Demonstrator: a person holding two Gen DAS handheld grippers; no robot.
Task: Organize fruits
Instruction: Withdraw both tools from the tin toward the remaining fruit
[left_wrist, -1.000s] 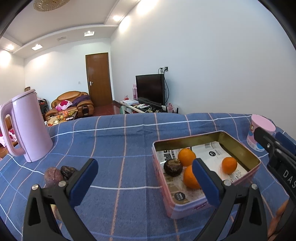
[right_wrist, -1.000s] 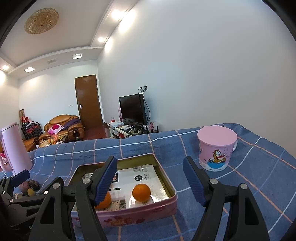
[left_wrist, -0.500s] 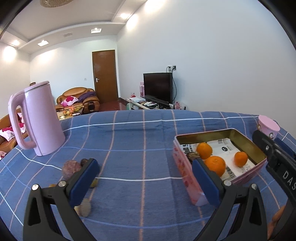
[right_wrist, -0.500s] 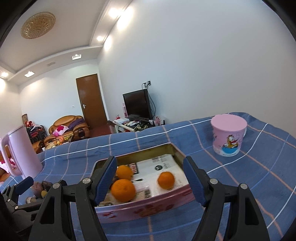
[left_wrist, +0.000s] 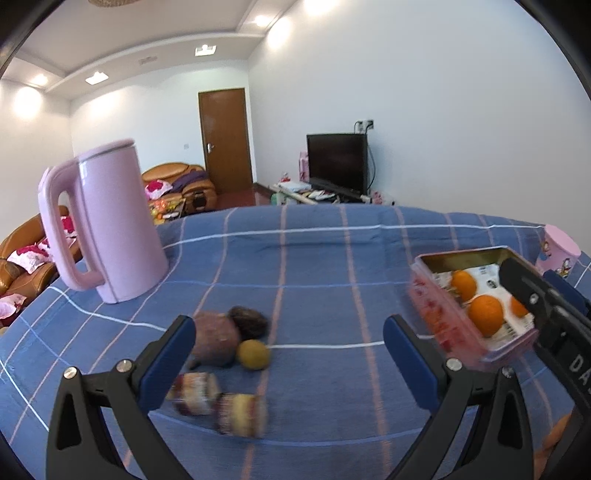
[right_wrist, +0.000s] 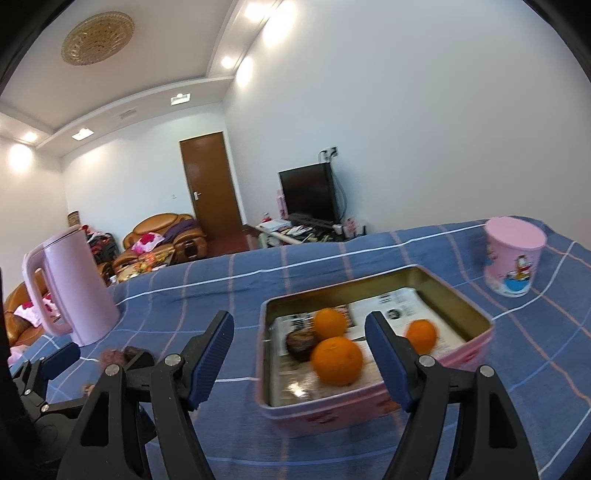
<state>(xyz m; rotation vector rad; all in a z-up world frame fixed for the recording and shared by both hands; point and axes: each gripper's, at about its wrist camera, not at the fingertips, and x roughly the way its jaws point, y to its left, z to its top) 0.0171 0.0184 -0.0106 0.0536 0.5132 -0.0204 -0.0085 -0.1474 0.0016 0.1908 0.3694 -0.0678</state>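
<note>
Left wrist view: my left gripper (left_wrist: 288, 347) hangs over the blue checked tablecloth (left_wrist: 314, 258), jaws wide apart and holding nothing. Landmark: pink kettle (left_wrist: 107, 225), upright at the far left of the cloth.
- Purplish round fruit (left_wrist: 216, 343), nearer me than the kettle, just beside my left blue pad.
- Dark wrinkled fruit (left_wrist: 249, 322), touching the purplish one on its right.
- Small yellow-green fruit (left_wrist: 253, 354), just in front of those two.
- Two blurred striped pieces (left_wrist: 218, 400), nearest me; what they are I cannot tell.
- Pink tin (left_wrist: 443, 321), well to the right of the kettle, with oranges inside, partly hidden by my right gripper's black frame (left_wrist: 546, 314).

Right wrist view: my right gripper (right_wrist: 299, 354) also stands with jaws apart and empty, just short of the tin's near wall (right_wrist: 325, 410).
- Three oranges in the tin: large front orange (right_wrist: 336, 361), rear orange (right_wrist: 330, 323), small right orange (right_wrist: 421, 335).
- Dark fruit in the tin (right_wrist: 300, 343), touching the front orange.
- Printed paper liner (right_wrist: 402, 314) under them.
- Pink cartoon cup (right_wrist: 513, 254), well right of the kettle (right_wrist: 70, 288), beyond the tin.
</note>
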